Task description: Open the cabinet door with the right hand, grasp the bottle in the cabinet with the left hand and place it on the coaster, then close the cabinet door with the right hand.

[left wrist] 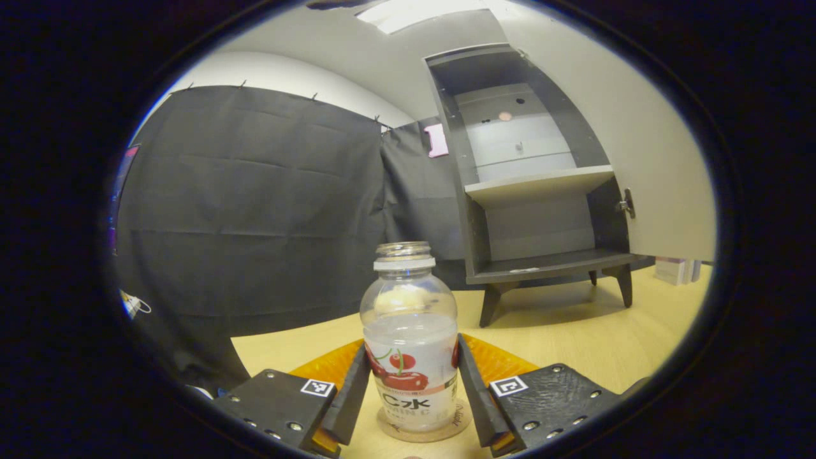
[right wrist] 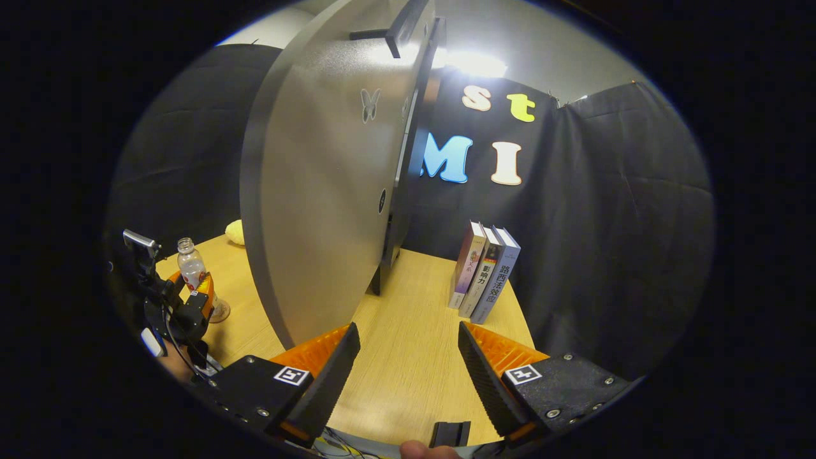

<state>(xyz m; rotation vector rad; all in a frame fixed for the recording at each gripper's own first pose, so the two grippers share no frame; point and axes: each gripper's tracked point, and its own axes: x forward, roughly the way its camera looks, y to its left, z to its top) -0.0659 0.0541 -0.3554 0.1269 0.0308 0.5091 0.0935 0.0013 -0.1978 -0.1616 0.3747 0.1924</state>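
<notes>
just clear round bottle (left wrist: 410, 338), round coaster (left wrist: 423, 428)

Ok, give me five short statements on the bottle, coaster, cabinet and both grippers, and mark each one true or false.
1. The clear plastic bottle with the cherry label stands on the round cork coaster. True.
2. The bottle has its cap on. False: its neck is open, with no cap.
3. The dark grey cabinet's door is shut. False: it stands wide open, showing bare shelves.
4. The right gripper has its fingers open with nothing between them. True.
5. The left gripper is far from the bottle. False: its fingers flank the bottle; whether they press on it is unclear.
</notes>
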